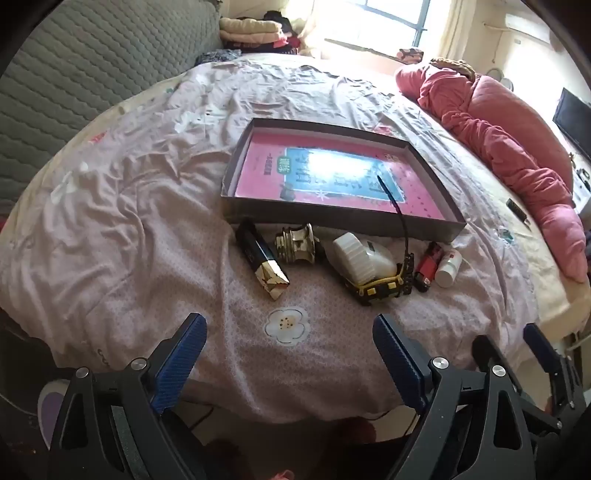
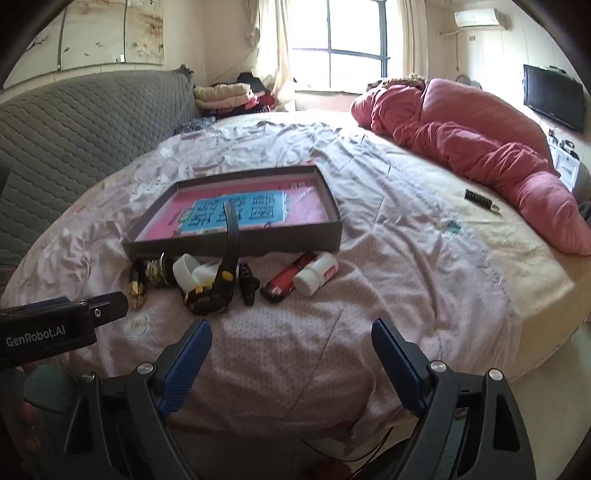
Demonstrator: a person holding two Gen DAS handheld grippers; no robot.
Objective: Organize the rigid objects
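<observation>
I see my left gripper (image 1: 290, 356) and right gripper (image 2: 291, 354) both spread wide, holding nothing, above the bed's (image 2: 406, 258) near edge; the small objects (image 2: 229, 280) lie in a row against the tray's (image 2: 236, 245) near wall

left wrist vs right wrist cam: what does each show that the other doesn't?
Left wrist only: both grippers together, the open left gripper and the right gripper at the lower right edge.

Right wrist only: the white wall air conditioner, the floral wall panel, and the open right gripper.

Both: the shallow dark cardboard box with a pink and blue sheet inside, the small white plastic bottle, the red and black lighter, the crumpled pink quilt.
</observation>
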